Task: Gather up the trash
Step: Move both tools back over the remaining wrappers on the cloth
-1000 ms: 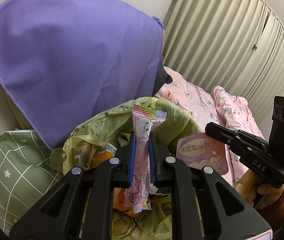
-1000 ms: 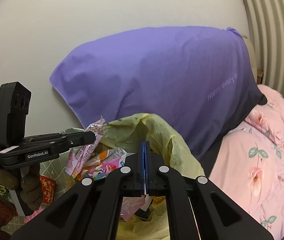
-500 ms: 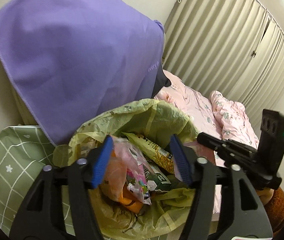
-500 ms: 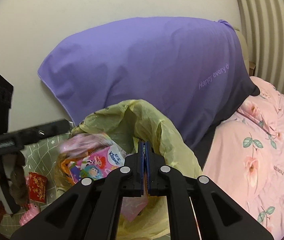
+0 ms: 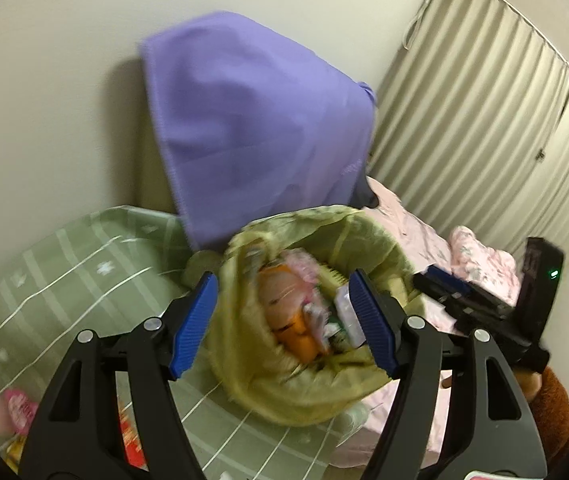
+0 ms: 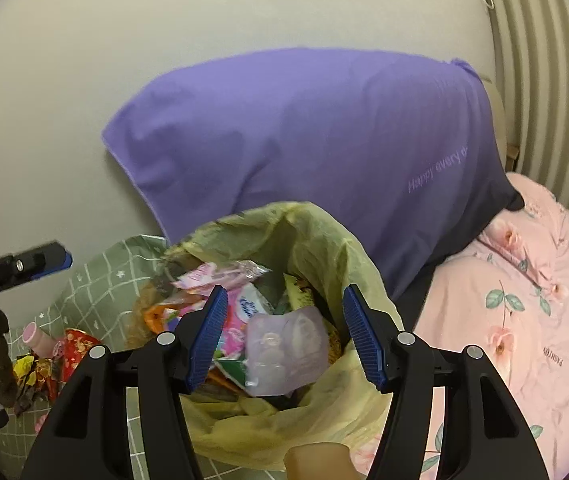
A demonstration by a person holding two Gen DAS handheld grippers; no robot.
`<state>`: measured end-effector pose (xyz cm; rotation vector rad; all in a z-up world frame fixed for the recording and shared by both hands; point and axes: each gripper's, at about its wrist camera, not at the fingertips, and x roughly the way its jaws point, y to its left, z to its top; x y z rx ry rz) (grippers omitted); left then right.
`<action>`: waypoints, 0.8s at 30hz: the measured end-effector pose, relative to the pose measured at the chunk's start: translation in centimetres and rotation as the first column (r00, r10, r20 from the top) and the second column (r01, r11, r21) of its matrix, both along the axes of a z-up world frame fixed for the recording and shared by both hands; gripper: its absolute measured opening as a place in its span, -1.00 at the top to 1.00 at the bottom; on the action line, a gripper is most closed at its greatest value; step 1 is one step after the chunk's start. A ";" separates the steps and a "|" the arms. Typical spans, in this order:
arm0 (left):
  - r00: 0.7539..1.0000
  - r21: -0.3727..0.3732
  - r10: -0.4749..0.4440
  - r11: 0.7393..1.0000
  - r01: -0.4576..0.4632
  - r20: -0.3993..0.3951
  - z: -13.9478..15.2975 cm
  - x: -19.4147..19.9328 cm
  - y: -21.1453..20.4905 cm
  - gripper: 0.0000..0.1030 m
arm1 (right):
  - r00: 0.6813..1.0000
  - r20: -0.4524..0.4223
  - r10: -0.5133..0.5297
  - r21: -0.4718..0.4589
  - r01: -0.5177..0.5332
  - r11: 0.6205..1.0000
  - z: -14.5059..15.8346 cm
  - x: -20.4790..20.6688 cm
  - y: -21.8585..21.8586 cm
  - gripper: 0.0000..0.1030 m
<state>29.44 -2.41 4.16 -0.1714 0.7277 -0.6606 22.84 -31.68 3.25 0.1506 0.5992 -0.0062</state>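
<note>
2 pairs of tongs hang over a yellow trash bag (image 6: 336, 248) standing on the bed, its mouth wide and stuffed with wrappers (image 6: 240, 312). Both have just been opening: the right tongs (image 6: 284, 332) stand apart with a pale mauve packet (image 6: 284, 352) lying loose in the bag beneath them, and the left tongs (image 5: 284, 320) gape empty. A purple cloth (image 6: 304, 140) hangs behind the bag; more litter (image 6: 56, 352) sits on the green checked sheet (image 5: 84, 272).

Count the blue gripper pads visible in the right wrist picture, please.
3: two on the right gripper, one left and one right of the trash bag; a third at the left edge. Its partner may be hidden.
</note>
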 end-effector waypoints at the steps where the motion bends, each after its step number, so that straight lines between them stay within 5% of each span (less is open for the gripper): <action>1: 1.000 0.007 0.016 1.000 -0.016 0.004 0.0 -0.4 0.6 -0.26 | 1.000 0.006 0.009 -0.002 -0.009 1.000 0.3 -0.2 0.4 -0.10; 6: 0.986 0.071 0.158 0.984 -0.162 0.062 -0.2 -4.1 5.6 -0.26 | 0.994 0.015 0.106 0.003 -0.106 0.994 1.3 -1.1 3.5 -0.10; 10: 0.943 0.083 0.321 0.941 -0.328 0.085 -0.6 -7.3 11.0 -0.26 | 0.978 -0.001 0.210 0.009 -0.210 0.978 1.3 -1.2 7.1 -0.10; 16: 0.839 0.165 0.533 0.822 -0.545 0.111 -2.3 -11.5 20.1 -0.26 | 0.934 0.002 0.359 -0.027 -0.358 0.933 0.3 -2.1 14.4 -0.10; 20: 0.747 0.160 0.662 0.732 -0.663 0.064 -4.2 -13.4 25.4 -0.26 | 0.885 -0.029 0.465 -0.032 -0.465 0.885 -1.0 -1.9 18.7 -0.10; 24: 0.680 0.180 0.733 0.668 -0.722 0.005 -6.4 -15.2 28.7 -0.26 | 0.823 -0.102 0.559 -0.016 -0.563 0.826 -3.0 -1.2 23.1 -0.04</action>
